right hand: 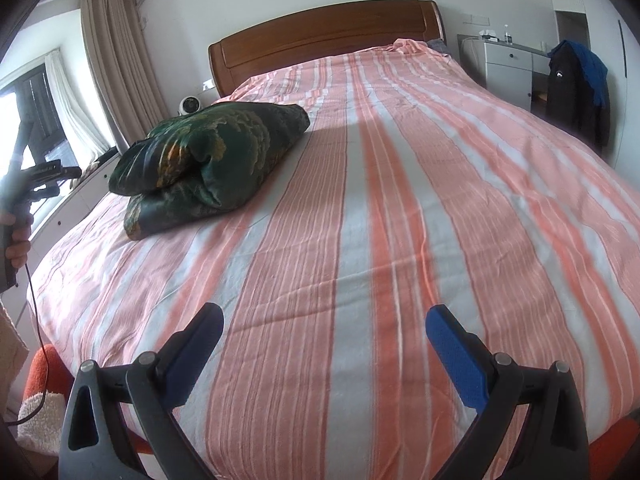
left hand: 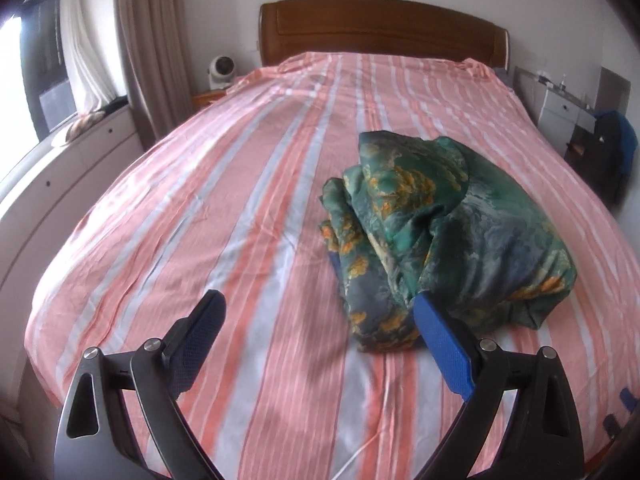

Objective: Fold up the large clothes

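On the striped bed (left hand: 248, 216), a green flowery bundle (left hand: 436, 232) lying longways toward the headboard. Just ahead-right of the left fingers (left hand: 440, 336), nearer them. Right fingers (right hand: 456, 356) further off. Both pairs spread wide, holding nothing.

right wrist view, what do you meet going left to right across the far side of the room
hand holding the left gripper's handle → beige curtain → small white fan → wooden headboard → white cabinet → dark jacket

Left tool (left hand: 318, 304), right tool (right hand: 324, 318): agape, empty.
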Demonstrator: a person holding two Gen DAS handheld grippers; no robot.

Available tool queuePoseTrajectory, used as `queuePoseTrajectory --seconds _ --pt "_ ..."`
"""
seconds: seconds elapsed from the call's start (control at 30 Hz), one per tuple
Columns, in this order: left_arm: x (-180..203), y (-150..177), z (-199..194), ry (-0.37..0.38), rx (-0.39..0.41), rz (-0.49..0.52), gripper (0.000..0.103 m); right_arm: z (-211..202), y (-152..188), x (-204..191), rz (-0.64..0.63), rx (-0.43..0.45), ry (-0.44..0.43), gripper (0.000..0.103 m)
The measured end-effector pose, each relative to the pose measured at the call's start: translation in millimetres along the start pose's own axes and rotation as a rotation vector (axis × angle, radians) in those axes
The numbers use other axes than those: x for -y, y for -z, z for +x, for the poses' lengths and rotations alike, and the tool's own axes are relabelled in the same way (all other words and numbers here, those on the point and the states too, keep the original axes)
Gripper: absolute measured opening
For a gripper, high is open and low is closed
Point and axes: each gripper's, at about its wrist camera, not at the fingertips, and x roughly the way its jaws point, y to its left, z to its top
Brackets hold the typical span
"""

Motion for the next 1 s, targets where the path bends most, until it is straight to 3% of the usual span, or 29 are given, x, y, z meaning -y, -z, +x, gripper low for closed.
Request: queuePoseTrajectory --seconds 0.07,0.13,0.2,0.27,0.37,0.43,0.47,0.53,0.57,0.6,0.7,0.77,0.87,0.93,1.0 --pt "-4.3 -9.5 3.2 0.085 -0.014 -0.029 0.096 1.9 3.4 -2.7 -0.007 -0.011 -0.013 0.100" --pt "-15.4 -27.2 11.7 0.275 -0.038 -0.127 0.096 4.2 6.7 -4.5 -0.008 -0.022 -0.025 0.100" --pt "-21.6 -48.0 37.4 0.429 -0.110 -0.233 0.096 6.5 10.4 -5.9 -0.010 -0.034 -0.036 0.100" --pt "-19.8 -64.5 65.1 0.477 -0.160 -0.300 0.096 7.8 13.2 -6.4 -0.007 -0.042 -0.043 0.100" --pt "-6.7 -77.5 101.2 0.441 -0.195 -0.343 0.095 7.9 16.6 -6.8 -0.004 -0.048 -0.052 0.100" --pt "11.2 -80.2 125.2 0.445 -0.243 -0.312 0.095 7.2 19.0 -7.2 -0.013 -0.049 -0.045 0.100" --pt "19.9 -79.0 136.7 0.432 -0.269 -0.294 0.090 6.8 20.6 -7.5 -0.021 -0.051 -0.040 0.100" --pt "31.3 -72.4 152.5 0.433 -0.306 -0.284 0.040 6.9 23.1 -7.1 -0.032 -0.057 -0.034 0.100" --pt "33.3 -69.4 155.9 0.457 -0.321 -0.298 0.023 7.4 24.1 -6.7 -0.036 -0.062 -0.032 0.100" --pt "31.4 -69.5 151.1 0.463 -0.305 -0.310 0.016 7.7 24.6 -6.0 -0.036 -0.064 -0.030 0.100" --pt "12.6 -75.3 119.4 0.515 -0.216 -0.309 0.014 6.7 22.5 -3.7 -0.027 -0.060 -0.034 0.100" --pt "-5.0 -69.0 111.4 0.492 -0.189 -0.327 0.014 3.1 20.7 -2.5 -0.025 -0.039 -0.039 0.100" --pt "-15.6 -40.1 140.3 0.388 -0.260 -0.313 0.014 5.2 21.3 -3.5 -0.032 -0.031 -0.045 0.100" --pt "-11.2 -24.2 155.3 0.368 -0.275 -0.299 0.016 12.9 22.0 -5.6 -0.031 -0.052 -0.052 0.100" --pt "-6.9 -20.7 154.9 0.363 -0.255 -0.280 0.026 20.3 22.5 -10.0 -0.028 -0.077 -0.058 0.100"
